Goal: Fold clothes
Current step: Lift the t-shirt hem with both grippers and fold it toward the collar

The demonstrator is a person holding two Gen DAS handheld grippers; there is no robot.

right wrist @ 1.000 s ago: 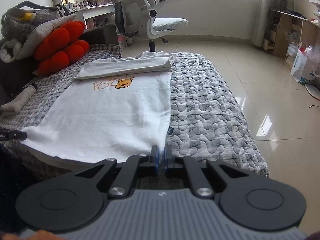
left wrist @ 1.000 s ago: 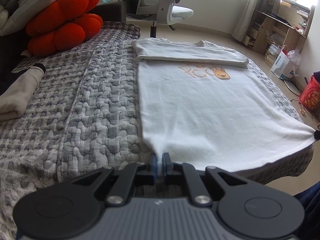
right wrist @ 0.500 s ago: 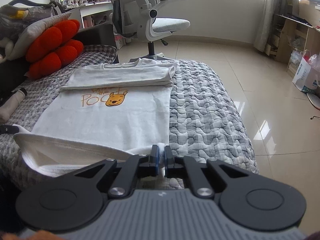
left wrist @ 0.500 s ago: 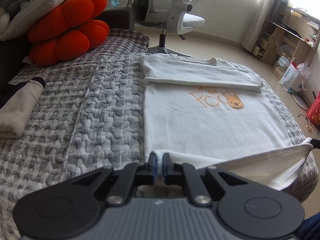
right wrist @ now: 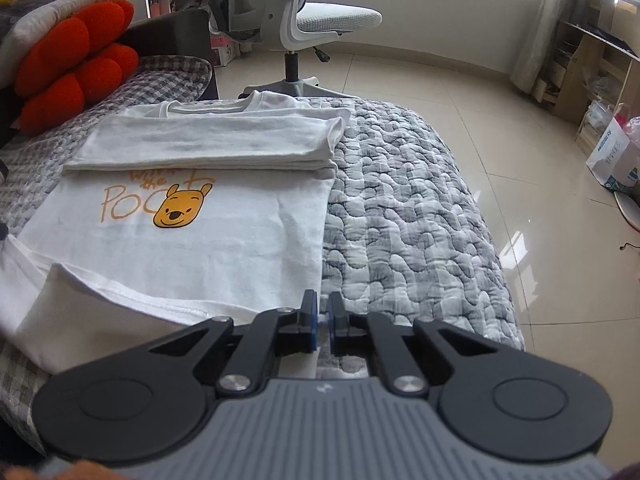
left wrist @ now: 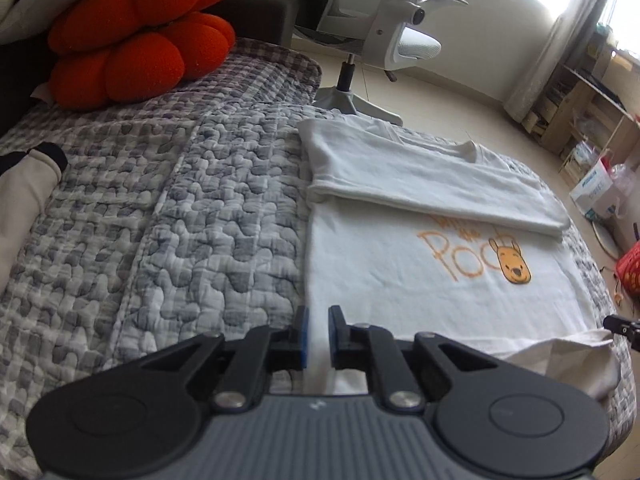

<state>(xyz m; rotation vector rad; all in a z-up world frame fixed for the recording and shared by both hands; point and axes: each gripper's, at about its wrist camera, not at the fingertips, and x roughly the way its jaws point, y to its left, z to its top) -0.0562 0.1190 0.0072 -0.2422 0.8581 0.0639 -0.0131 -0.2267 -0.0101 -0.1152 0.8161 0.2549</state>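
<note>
A white T-shirt (left wrist: pixel 400 280) with an orange bear print lies flat on the grey quilted bed (left wrist: pixel 200 220), its sleeves folded across the chest. My left gripper (left wrist: pixel 318 320) is shut on the hem's left corner, and white cloth shows between its blue pads. My right gripper (right wrist: pixel 324 308) is shut on the hem's right corner, at the shirt's (right wrist: pixel 224 248) right edge. The hem is lifted and doubled back over the lower part of the shirt, sagging between the two grippers. The right gripper's tip (left wrist: pixel 624 326) shows at the far right of the left wrist view.
An orange lobed cushion (left wrist: pixel 136 36) sits at the bed's head, and a beige folded garment (left wrist: pixel 20 208) lies at the left. A white office chair (right wrist: pixel 304 20) stands beyond the bed. Wooden shelves, a white bag (right wrist: pixel 612 152) and a red basket (left wrist: pixel 630 268) line the tiled floor on the right.
Both grippers have carried the shirt's hem from the bed's near edge forward over the shirt toward the print. The lower part now lies doubled over.
</note>
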